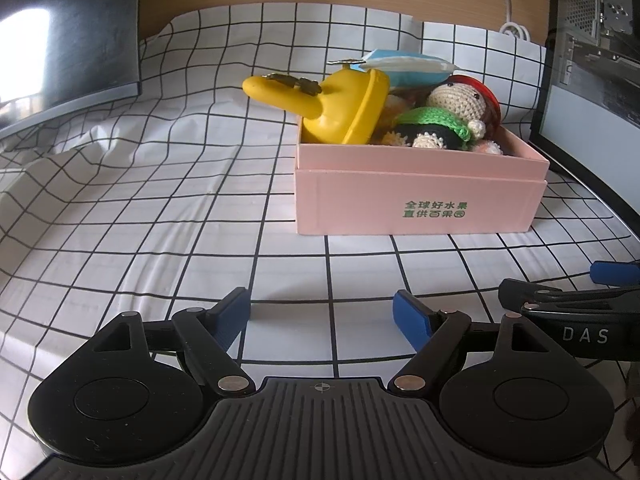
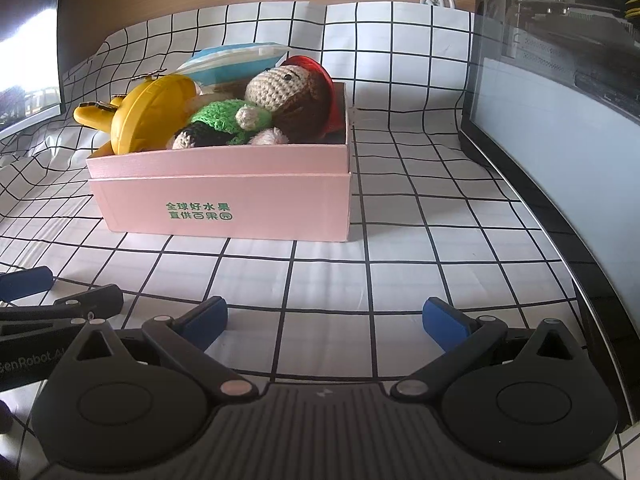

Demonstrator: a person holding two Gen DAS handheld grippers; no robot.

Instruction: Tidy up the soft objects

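A pink box [image 1: 420, 200] [image 2: 224, 204] stands on the checked cloth and holds soft toys. A yellow duck toy [image 1: 340, 104] [image 2: 152, 116] leans out over its left rim. A crochet doll in green with a red hat [image 1: 452, 112] [image 2: 276, 100] lies inside, and a blue and white pillow [image 1: 404, 66] [image 2: 236, 60] lies at the back. My left gripper [image 1: 322, 316] is open and empty, well in front of the box. My right gripper [image 2: 324, 320] is open and empty, also in front of the box.
A white cloth with a black grid [image 1: 160, 208] [image 2: 400, 260] covers the table, with wrinkles on the left. A dark monitor [image 1: 60, 40] stands at the left. A glass-sided computer case [image 2: 560, 80] stands at the right. The right gripper's side shows in the left wrist view [image 1: 576, 308].
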